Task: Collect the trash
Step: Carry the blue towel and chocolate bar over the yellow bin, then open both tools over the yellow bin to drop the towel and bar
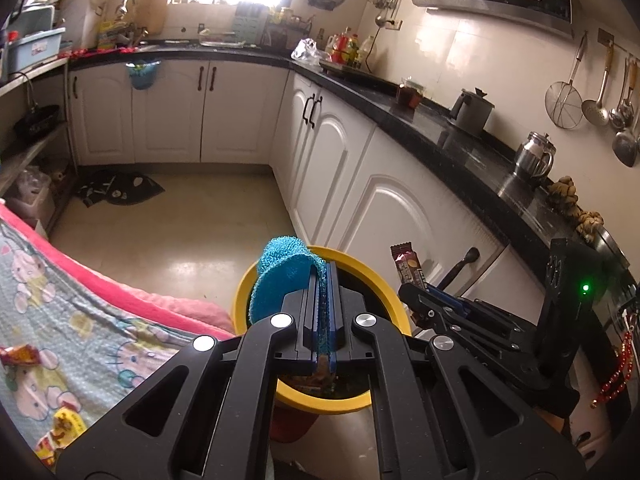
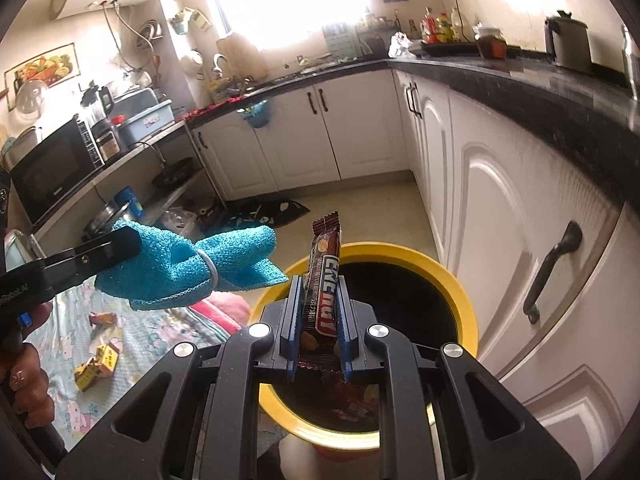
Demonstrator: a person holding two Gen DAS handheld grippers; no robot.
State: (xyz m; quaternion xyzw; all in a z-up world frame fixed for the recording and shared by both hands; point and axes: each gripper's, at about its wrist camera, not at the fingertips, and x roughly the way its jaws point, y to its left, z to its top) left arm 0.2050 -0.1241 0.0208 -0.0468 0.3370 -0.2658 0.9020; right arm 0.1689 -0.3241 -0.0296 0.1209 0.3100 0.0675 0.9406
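Note:
My left gripper (image 1: 323,276) is shut on a blue cloth (image 1: 280,276) and holds it over the yellow-rimmed bin (image 1: 384,292). The cloth also shows in the right wrist view (image 2: 200,268), left of the bin (image 2: 460,300). My right gripper (image 2: 319,280) is shut on a brown snack bar wrapper (image 2: 322,284), upright above the bin's opening. The wrapper also shows in the left wrist view (image 1: 408,268). Some wrappers lie inside the bin.
White cabinets (image 2: 500,208) with a black counter stand right of the bin. A patterned blanket (image 1: 60,312) lies to the left with small wrappers (image 2: 96,364) on it. A dark mat (image 1: 120,188) lies on the floor.

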